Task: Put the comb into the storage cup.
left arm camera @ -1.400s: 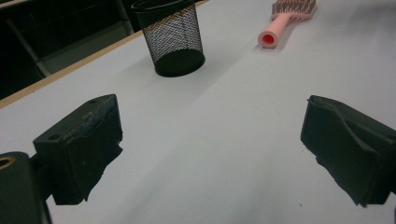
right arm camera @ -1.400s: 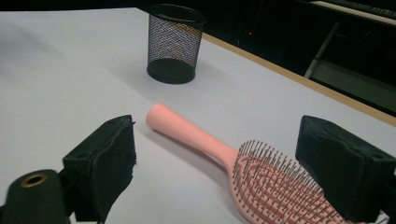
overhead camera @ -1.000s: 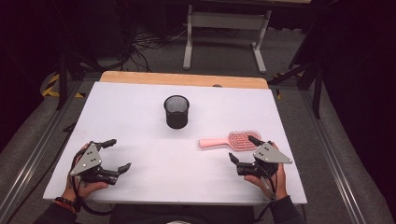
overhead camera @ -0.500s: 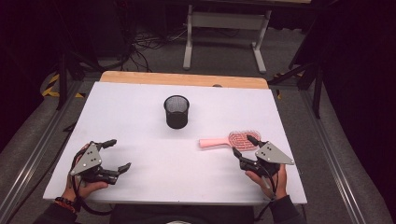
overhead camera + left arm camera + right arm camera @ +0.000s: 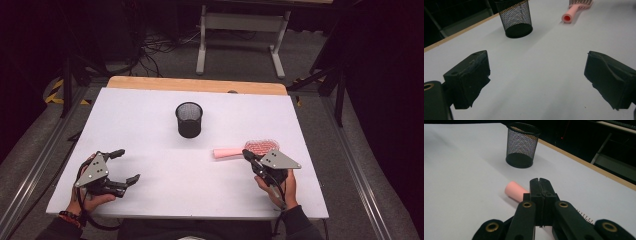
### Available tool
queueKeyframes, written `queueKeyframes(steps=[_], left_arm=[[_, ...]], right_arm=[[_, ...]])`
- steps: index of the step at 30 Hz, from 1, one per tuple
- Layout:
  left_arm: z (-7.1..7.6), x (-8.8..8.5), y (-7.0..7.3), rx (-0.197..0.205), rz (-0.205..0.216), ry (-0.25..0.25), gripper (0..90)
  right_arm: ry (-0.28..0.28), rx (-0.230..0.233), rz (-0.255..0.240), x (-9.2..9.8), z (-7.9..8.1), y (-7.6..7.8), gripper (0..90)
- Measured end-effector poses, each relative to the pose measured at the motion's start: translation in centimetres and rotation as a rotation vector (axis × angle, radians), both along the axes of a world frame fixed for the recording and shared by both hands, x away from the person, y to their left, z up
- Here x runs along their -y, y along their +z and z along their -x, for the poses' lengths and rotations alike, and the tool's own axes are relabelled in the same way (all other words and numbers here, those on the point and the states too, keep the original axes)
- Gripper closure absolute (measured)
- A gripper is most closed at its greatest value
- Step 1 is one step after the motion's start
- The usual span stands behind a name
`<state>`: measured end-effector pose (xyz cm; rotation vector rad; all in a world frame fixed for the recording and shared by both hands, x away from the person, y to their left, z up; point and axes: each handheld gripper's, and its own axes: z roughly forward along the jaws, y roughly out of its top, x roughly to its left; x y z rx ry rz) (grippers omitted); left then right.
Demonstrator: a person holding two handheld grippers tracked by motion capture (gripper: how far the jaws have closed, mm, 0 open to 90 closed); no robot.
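Note:
A pink hairbrush [image 5: 227, 152] lies flat on the white table [image 5: 150, 110], right of the middle, its handle [image 5: 514, 190] pointing left. A black mesh cup [image 5: 189, 119] stands upright behind it, mid-table. My right gripper [image 5: 246, 153] sits just in front of the brush where handle meets head. Its jaws have just been closing and now press together with nothing between them, as the right gripper view [image 5: 540, 182] shows. My left gripper [image 5: 127, 166] rests near the front left edge, open and empty. From the left gripper view [image 5: 537, 72], the cup [image 5: 517, 18] and brush [image 5: 574, 11] lie far ahead.
A wooden strip [image 5: 197, 85] runs along the table's far edge. Beyond it stand a white metal frame [image 5: 240, 22] and cables on a dark floor. Metal rails run along both sides of the table.
The right gripper's jaws, open a second ago, have come together. Its tip shifted slightly toward the brush handle. The left gripper has stayed put.

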<state>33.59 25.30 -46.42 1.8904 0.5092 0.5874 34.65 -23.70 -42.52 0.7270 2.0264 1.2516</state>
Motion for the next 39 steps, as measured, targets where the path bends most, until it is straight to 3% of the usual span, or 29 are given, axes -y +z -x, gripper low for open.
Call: queueKeyframes(steps=[13,22,34,39], left_arm=[[-0.1,0.0,-0.1,-0.005,0.000,-0.003,7.3],[-0.1,0.1,-0.2,-0.004,-0.004,-0.003,7.3],[0.0,0.0,-0.2,-0.003,-0.012,-0.004,7.6],[-0.1,0.0,-0.2,-0.004,-0.013,-0.004,7.6]], right_arm=[[0.004,-0.035,-0.007,-2.3,-2.6,-0.1,89.8],[0.009,-0.080,0.036,-4.6,-4.3,-0.9,89.9],[-0.007,-0.176,0.141,-7.7,-6.4,-2.8,89.9],[-0.011,-0.174,0.152,-8.5,-6.7,-3.1,89.9]])
